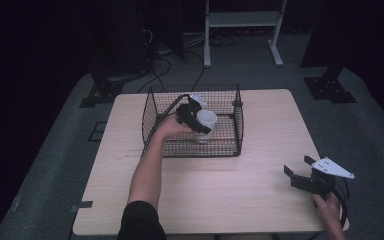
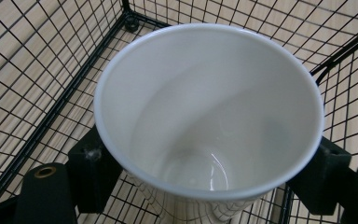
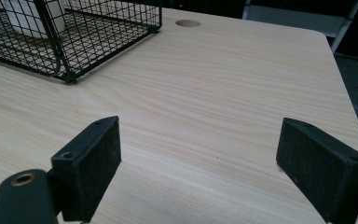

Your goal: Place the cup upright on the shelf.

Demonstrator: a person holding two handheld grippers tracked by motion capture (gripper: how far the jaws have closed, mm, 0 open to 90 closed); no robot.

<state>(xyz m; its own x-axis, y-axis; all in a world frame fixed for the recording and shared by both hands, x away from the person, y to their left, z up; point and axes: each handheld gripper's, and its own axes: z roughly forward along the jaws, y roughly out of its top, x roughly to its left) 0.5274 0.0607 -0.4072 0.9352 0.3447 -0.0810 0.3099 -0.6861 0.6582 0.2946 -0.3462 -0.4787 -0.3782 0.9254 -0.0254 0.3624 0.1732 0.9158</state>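
Near the table's [image 1: 240, 200] front right corner I hold my right hand-held gripper [image 1: 300, 172] spread wide over bare wood, gripping nothing. Farther off, my left hand-held gripper [image 1: 200, 122] pinches the white cup [image 1: 206, 120] inside the wire basket [image 1: 152, 112] toward the far edge. I judge I am lowering the cup in; next I should seat it upright on the mesh floor, then ease the grip. The left gripper view looks into the cup's [image 2: 209, 107] empty inside, its pads [image 2: 93, 172] clamped on the wall; the right gripper view shows the basket's [image 3: 67, 70] near corner.
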